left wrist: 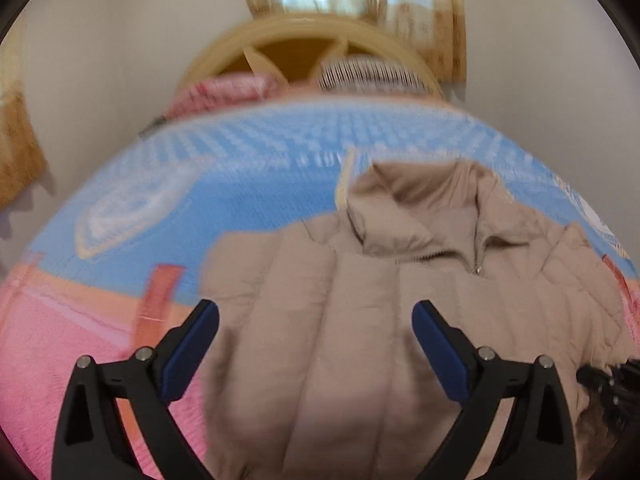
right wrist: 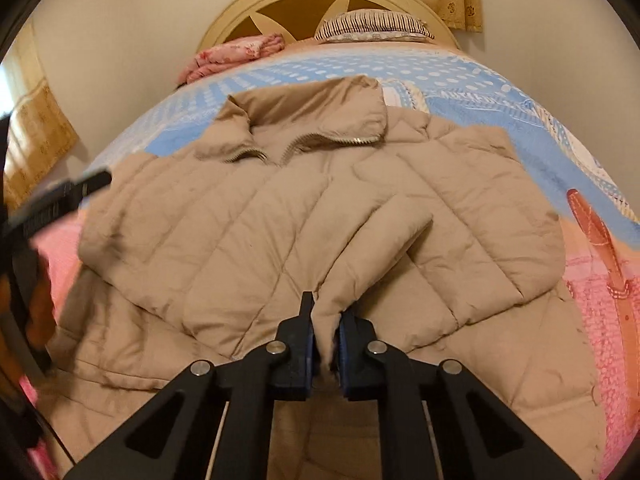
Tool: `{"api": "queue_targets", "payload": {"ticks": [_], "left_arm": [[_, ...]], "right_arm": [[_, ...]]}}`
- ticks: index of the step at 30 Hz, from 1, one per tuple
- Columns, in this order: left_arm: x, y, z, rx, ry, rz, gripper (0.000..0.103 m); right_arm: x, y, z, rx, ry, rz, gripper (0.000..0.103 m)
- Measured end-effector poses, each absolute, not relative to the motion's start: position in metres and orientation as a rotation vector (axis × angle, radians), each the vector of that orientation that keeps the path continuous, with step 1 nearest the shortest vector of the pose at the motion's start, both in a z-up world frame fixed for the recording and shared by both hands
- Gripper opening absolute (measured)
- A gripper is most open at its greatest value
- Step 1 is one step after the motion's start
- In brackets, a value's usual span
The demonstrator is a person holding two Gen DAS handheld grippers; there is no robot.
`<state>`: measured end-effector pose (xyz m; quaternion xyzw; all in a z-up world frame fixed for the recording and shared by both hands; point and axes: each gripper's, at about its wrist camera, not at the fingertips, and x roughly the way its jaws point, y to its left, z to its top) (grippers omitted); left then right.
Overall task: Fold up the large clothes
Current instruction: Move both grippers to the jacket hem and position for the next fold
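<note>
Right wrist view shows the right gripper (right wrist: 325, 320) pinching a bit of the tan puffy jacket (right wrist: 280, 220) — the end of a sleeve, it seems, lying across the front. The jacket lies flat on the bed (right wrist: 460, 76), collar toward the headboard (right wrist: 240, 12). The left gripper (left wrist: 316, 336) hangs wide apart over the jacket's left side, holding nothing. To do this fold well, I think the right one should grip tight and lay the sleeve straight — and the left one should press the puffy cloth flat.
</note>
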<state>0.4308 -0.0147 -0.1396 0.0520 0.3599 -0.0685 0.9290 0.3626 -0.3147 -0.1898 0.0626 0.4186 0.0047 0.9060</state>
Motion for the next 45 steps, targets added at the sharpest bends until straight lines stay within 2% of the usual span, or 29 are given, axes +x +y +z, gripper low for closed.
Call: {"api": "queue_targets", "payload": {"ticks": [3,5,9,13,15,20,23,31,40,45], "left_arm": [[0.462,-0.017,-0.180,0.175,0.843,-0.060,0.103],[0.470,-0.011,-0.198,0.129,0.894,-0.066,0.103],[0.466,-0.015,-0.204,0.148,0.871,-0.053,0.103],[0.466,-0.014,-0.208,0.140,0.870,-0.054,0.103],[0.466,-0.013,-0.208,0.135,0.871,-0.056,0.103],[0.464,-0.014,-0.202,0.131,0.871,-0.059,0.103],[0.464,-0.014,-0.203,0.132,0.872,-0.058,0.103],[0.460,-0.020,-0.193,0.183,0.872,-0.019,0.103],[0.437,-0.048,-0.136,0.192,0.761,-0.112,0.103],[0.463,-0.062,-0.168,0.179,0.874,-0.121,0.103]], "right_arm": [[0.358,-0.323,-0.187,0.181,0.860,0.015,0.013],[0.349,-0.327,-0.176,0.179,0.832,-0.018,0.023],[0.336,-0.332,-0.135,0.199,0.683,-0.082,0.025],[0.357,-0.319,-0.117,0.226,0.649,0.012,0.026],[0.375,-0.309,-0.124,0.221,0.650,0.049,0.027],[0.418,-0.302,-0.189,0.184,0.839,0.036,0.027],[0.416,-0.305,-0.206,0.183,0.830,0.058,0.027],[0.413,-0.302,-0.214,0.160,0.805,0.052,0.027],[0.411,-0.304,-0.215,0.169,0.790,0.053,0.027],[0.410,-0.305,-0.215,0.178,0.784,0.057,0.027]]}}
